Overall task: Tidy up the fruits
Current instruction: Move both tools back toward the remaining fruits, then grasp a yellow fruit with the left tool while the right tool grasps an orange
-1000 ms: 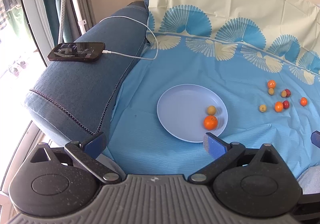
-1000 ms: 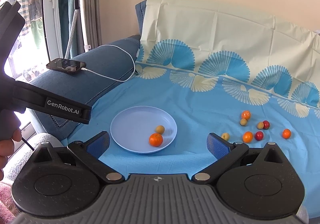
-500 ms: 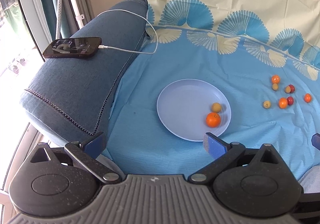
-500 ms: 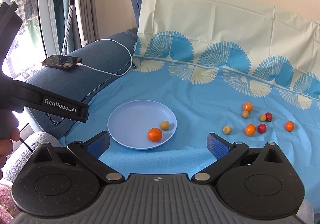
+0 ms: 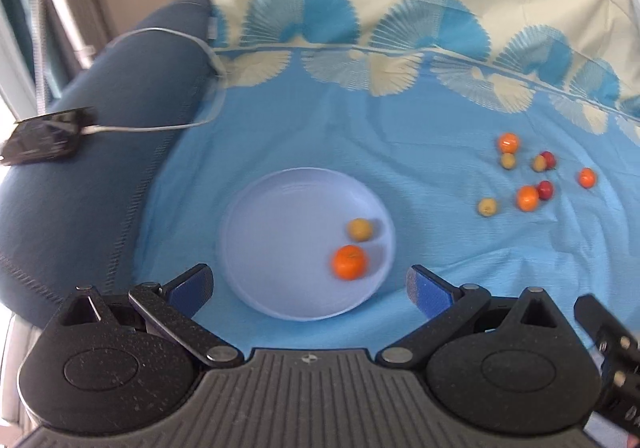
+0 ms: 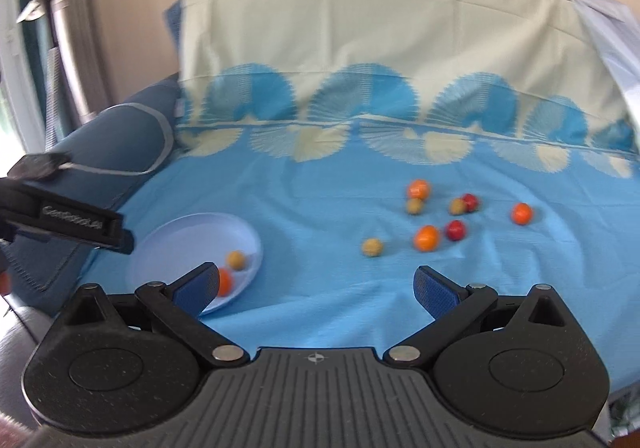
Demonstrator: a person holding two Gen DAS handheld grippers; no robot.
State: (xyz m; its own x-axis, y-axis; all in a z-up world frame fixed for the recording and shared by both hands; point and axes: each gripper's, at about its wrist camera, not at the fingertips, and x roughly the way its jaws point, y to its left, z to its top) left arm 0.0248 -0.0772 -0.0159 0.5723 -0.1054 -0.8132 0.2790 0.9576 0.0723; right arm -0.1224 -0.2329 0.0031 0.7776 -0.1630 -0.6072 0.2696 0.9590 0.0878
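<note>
1. Left gripper point(image 5: 310, 286) hung above the near edge of the sheet point(image 5: 400, 135), fingers spread wide, nothing between them.
2. Right gripper point(image 6: 316, 288) likewise released, fingers wide apart and empty, aimed at the loose fruit.
3. Plate point(image 5: 280, 207), pale blue, lay flat on the sheet, just beyond the left gripper's fingers. In the right view the plate point(image 6: 192, 236) sat at the left, partly behind that gripper's left finger.
4. On the plate, toward its right side: an orange point(image 5: 349, 262) and, just behind it, a yellow-green fruit point(image 5: 360, 229). The two sat close, perhaps touching; blur left this unclear.
5. Loose fruit lay on the sheet well to the right of the plate, eight in all:
   - far orange point(image 6: 418, 189) with a yellow-green one point(image 6: 415, 205) just in front;
   - a yellow-green one point(image 6: 457, 206) beside a red one point(image 6: 471, 202), touching or nearly so;
   - a lone orange point(image 6: 521, 213) furthest right;
   - a near orange point(image 6: 426, 238) close to a second red one point(image 6: 455, 230);
   - one yellow-green fruit point(image 6: 372, 247) nearest the plate, standing apart.
6. A phone point(image 5: 44, 135) rested on the sofa arm point(image 5: 100, 187), with a white cable point(image 5: 160, 127) plugged in.
7. Both views were motion-blurred.
8. The left gripper's body point(image 6: 80, 224) showed at the left edge of the right view.
</note>
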